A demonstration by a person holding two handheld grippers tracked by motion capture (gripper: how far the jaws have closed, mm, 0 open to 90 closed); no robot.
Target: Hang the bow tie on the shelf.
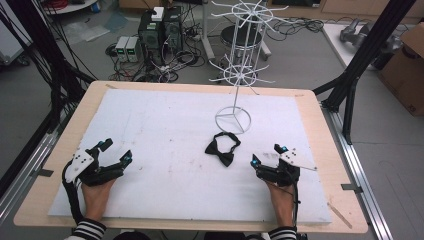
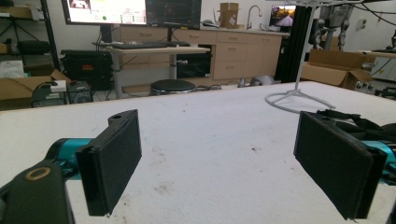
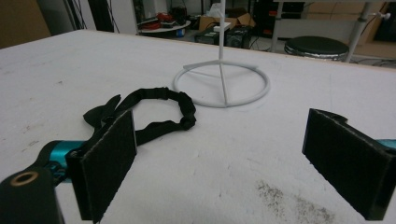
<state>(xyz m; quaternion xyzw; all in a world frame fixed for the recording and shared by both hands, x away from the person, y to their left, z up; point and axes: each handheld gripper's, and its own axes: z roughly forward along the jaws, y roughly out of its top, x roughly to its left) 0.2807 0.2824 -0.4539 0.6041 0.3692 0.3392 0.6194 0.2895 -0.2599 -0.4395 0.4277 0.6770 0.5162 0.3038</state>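
Beyond right fingers point(image 3: 107, 163), bow tie point(image 3: 144, 114)

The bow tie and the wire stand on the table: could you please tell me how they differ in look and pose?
The bow tie is black, soft and lies flat on the white mat; the wire stand is white, stiff and stands upright. The bow tie's strap curls in a loose loop, while the stand's base is a clean ring with spokes. Both rest on the mat, close together but apart.

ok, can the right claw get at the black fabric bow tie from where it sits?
Probably yes. The right claw is open and rests on the white table mat, with bare mat between it and the black fabric bow tie. The white wire rack stands beyond the tie, out of the path.
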